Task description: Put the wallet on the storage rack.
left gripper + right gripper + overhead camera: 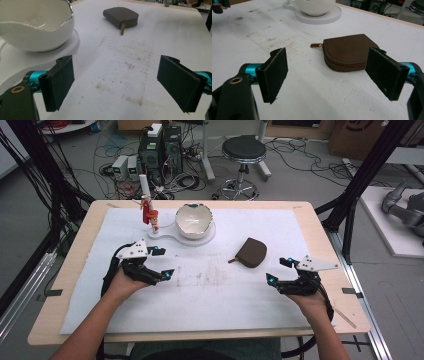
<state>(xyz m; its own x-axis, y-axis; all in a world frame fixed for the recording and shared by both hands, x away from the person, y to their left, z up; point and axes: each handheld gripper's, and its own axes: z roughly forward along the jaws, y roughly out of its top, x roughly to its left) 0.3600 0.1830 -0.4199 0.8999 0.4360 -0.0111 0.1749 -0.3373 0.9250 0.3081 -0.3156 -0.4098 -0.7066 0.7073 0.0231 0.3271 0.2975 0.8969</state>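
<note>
Pouch (251, 252) between grippers (both agape).

Open white counter (210, 295) lies between both hands; only the brown pouch (251, 252) ahead, and bowl (194, 220) with figurine (149, 215) farther back, obstruct.

One table (320, 240) carries one white mat (280, 305), and on it sit one white bowl (194, 220), one white base plate (172, 239) under the bowl, one brown zip pouch (251, 252) and one small red figurine (148, 214) — plus two hand-held grippers, left hand-held gripper (162, 262) and right hand-held gripper (278, 270) — each with two black jaws.
</note>
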